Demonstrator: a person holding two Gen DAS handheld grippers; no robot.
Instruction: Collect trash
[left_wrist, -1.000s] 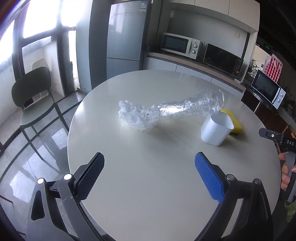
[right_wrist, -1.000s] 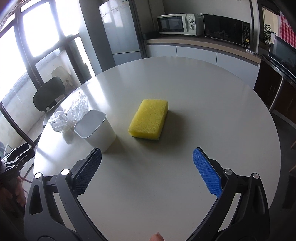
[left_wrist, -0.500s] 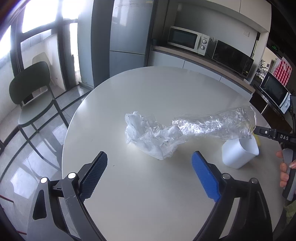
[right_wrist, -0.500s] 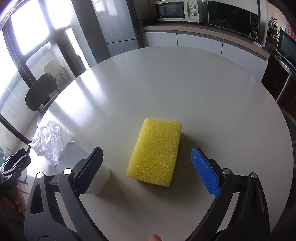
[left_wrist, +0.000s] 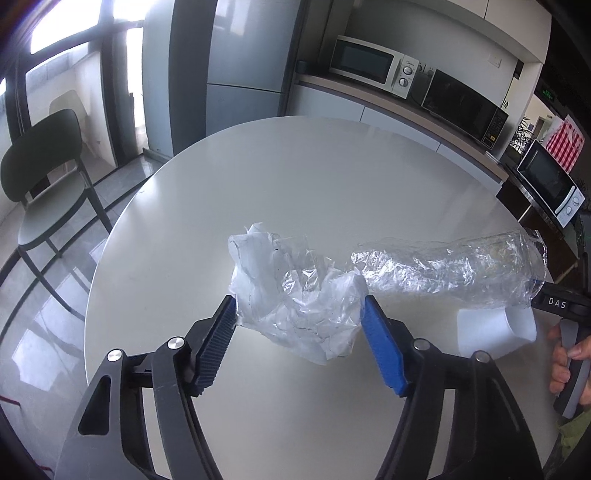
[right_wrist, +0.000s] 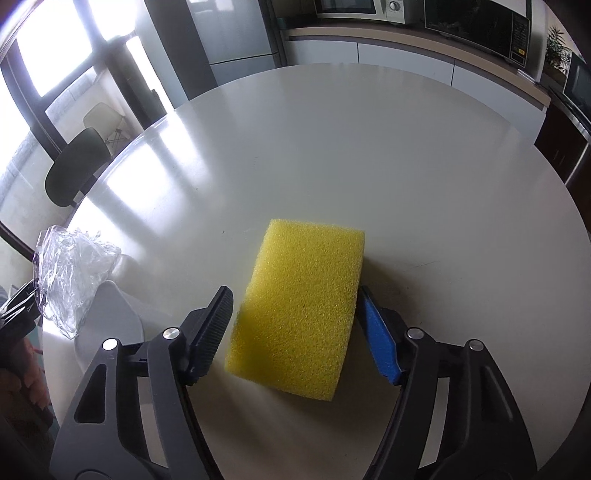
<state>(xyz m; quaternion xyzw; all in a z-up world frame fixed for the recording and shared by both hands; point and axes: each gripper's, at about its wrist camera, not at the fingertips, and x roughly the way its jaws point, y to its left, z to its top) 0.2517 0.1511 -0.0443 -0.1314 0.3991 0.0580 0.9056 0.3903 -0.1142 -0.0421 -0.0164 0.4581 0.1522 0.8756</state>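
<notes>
Over the last second both claws have come down from a wide-open hover to bracket their targets. The left gripper (left_wrist: 299, 314) now has its black and blue pads touching the two sides of the crumpled clear plastic wrapping (left_wrist: 295, 295), which lies near the middle of the round white table (left_wrist: 314, 177); its long cellophane tail (left_wrist: 450, 269) stretches toward the table's right edge, over the small white plastic bin (left_wrist: 495, 332). The jaws have narrowed to the bundle's width, though whether they are squeezing yet I cannot tell. The right gripper (right_wrist: 295, 325) has likewise dropped around the yellow rectangular sponge (right_wrist: 303, 310), which sits toward the near edge: the blue pad touches its right side, while the black pad stands just beside the left side, so this claw is part-way closed and holds nothing firmly. I judge the grasping step is nearly complete; lifting the wrapping into the bin looks next, and the trailing tail may snag.
</notes>
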